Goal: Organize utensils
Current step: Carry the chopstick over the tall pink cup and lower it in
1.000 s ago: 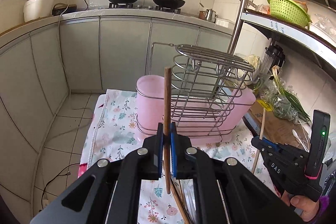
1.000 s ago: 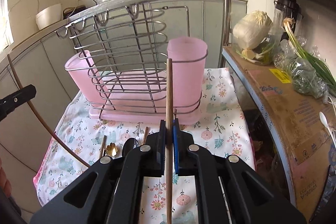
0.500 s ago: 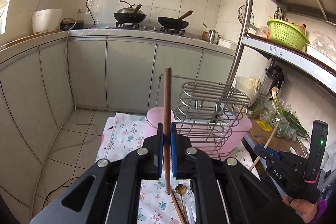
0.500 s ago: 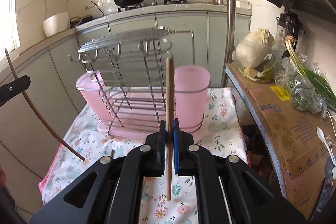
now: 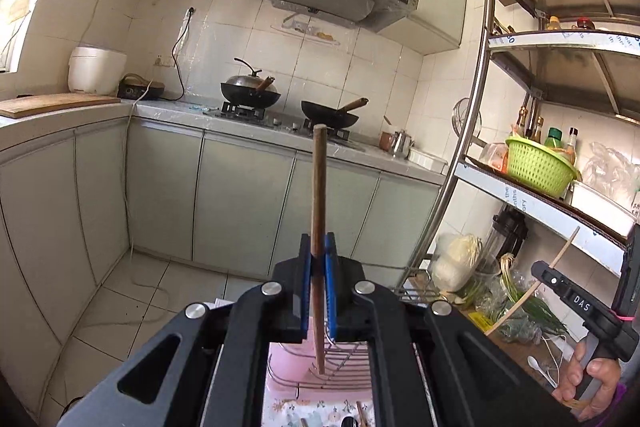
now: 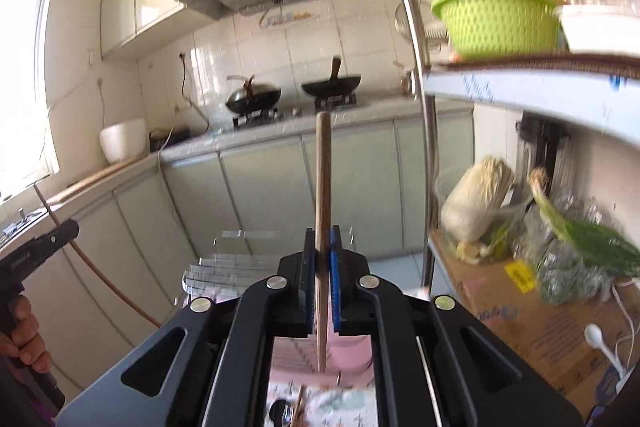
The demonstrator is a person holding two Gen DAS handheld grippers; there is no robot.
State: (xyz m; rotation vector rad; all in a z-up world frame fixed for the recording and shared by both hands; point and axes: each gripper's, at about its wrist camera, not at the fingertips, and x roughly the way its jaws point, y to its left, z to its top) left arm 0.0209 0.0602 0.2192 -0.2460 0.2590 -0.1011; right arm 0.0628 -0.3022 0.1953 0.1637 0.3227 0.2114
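In the left wrist view my left gripper (image 5: 319, 251) is shut on a dark brown chopstick (image 5: 318, 187) that stands upright between the blue pads. Below it show the wire rack with its pink holder (image 5: 296, 367) and the floral cloth (image 5: 304, 407). My right gripper (image 5: 560, 285) appears at the right, gripping a pale chopstick (image 5: 534, 291). In the right wrist view my right gripper (image 6: 322, 247) is shut on that pale chopstick (image 6: 323, 187), also upright. The left gripper (image 6: 44, 241) and its dark chopstick (image 6: 100, 275) are at the left. Several utensils (image 6: 288, 413) lie on the cloth.
A steel shelf unit (image 5: 476, 163) stands at the right with a green basket (image 5: 538, 163), a cabbage (image 6: 476, 203), green onions (image 6: 584, 235) and a cardboard box (image 6: 532, 315) with a white spoon (image 6: 596, 337). Two woks (image 5: 248, 93) sit on the far counter.
Both grippers have risen with their chopsticks and tipped upward. The rack and cloth have dropped from the middle of both views to the bottom edge.
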